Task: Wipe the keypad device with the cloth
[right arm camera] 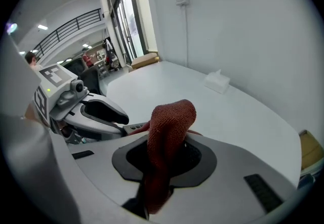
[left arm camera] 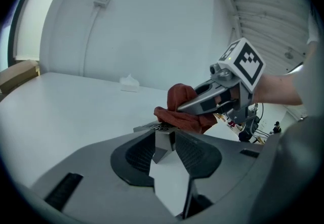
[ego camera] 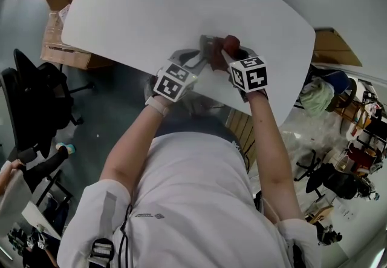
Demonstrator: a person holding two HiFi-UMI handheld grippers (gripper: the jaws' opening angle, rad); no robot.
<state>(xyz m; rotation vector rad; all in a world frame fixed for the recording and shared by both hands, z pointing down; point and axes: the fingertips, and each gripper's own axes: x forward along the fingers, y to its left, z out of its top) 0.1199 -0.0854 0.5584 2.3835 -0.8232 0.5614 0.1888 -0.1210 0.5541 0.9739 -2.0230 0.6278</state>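
Rust-red cloth hides most of keypad; only a dark buttoned edge shows. Keypad's grey end clamped in left gripper; right gripper pinches cloth.

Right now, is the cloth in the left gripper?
No, the cloth sits pinched in the right gripper, while the left gripper holds the keypad device.

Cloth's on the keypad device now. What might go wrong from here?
1. The left tool pinches the keypad device by one end only. Pressure from the cloth in the right tool could twist it loose.
2. Both tools work near the table edge, so a dropped device might miss the table.
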